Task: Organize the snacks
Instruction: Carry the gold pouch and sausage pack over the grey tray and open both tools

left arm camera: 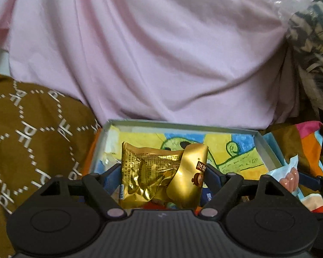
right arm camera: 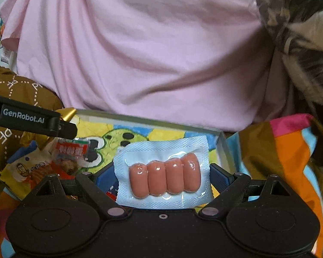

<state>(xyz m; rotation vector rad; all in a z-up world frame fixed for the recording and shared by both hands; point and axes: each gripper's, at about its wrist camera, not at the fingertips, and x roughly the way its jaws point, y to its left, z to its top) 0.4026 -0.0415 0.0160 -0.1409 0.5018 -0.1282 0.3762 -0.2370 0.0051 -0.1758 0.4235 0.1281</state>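
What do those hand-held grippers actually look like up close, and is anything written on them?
Each hand-held gripper, left and right, is matte black plastic: a ribbed body, two round discs, angled link arms on silvery pivot pins, and blue pads on the fingers. Seen from the right wrist view, the left one's side reads "GenRobot.AI" in white. No cables or sleeves show.

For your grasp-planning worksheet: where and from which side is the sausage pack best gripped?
Grip the sausage pack by its flat sealed side margins, coming in flat from its near edge as the right gripper does now: the rim is thin and flat, the four sausages bulge.
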